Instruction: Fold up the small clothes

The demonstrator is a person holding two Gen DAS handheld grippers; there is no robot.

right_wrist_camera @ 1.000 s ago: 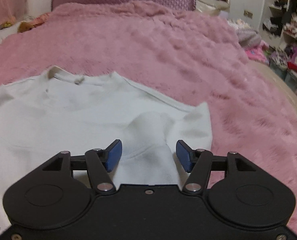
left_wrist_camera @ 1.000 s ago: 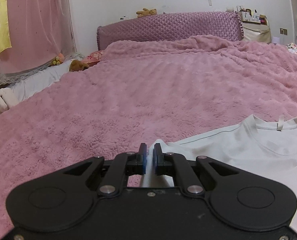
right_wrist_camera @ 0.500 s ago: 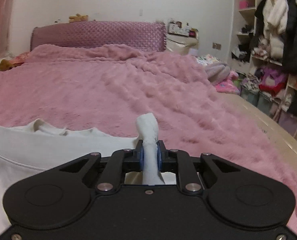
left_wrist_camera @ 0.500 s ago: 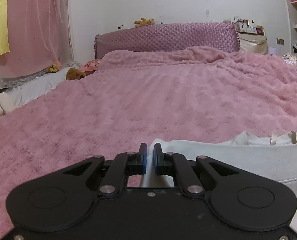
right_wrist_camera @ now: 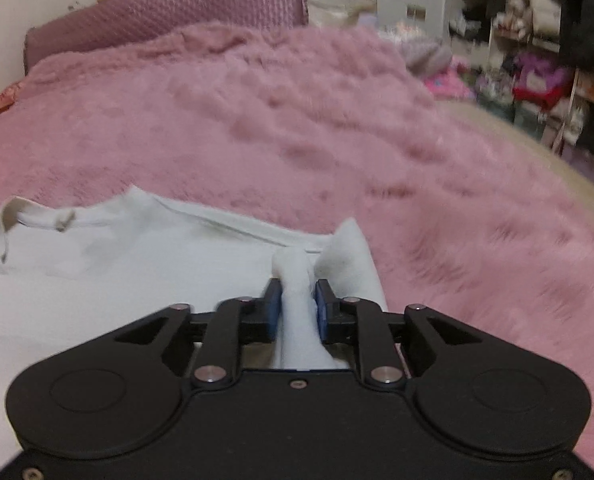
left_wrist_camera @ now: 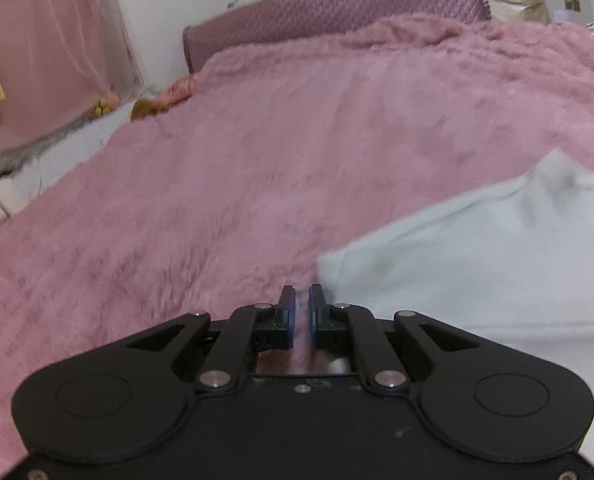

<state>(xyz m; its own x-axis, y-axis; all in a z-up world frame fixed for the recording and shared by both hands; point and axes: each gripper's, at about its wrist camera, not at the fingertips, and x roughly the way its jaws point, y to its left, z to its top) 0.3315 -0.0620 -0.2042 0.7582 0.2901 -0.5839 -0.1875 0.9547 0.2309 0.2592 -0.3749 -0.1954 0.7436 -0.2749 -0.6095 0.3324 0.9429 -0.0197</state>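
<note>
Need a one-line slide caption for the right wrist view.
Right gripper shut on a bunched fold of the white shirt, which is spread on the pink blanket.

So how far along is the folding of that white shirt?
Early. The white T-shirt lies mostly spread on the pink blanket, collar open. In hand: the right gripper pinches a bunch of its fabric; the left gripper is shut, apparently empty. No finished fold is visible.

The shirt (right_wrist_camera: pixel 137 264) lies on the blanket (right_wrist_camera: pixel 297 120) covering the bed, headboard (right_wrist_camera: pixel 169 8) behind, shelves (right_wrist_camera: pixel 537 60) to its right.
</note>
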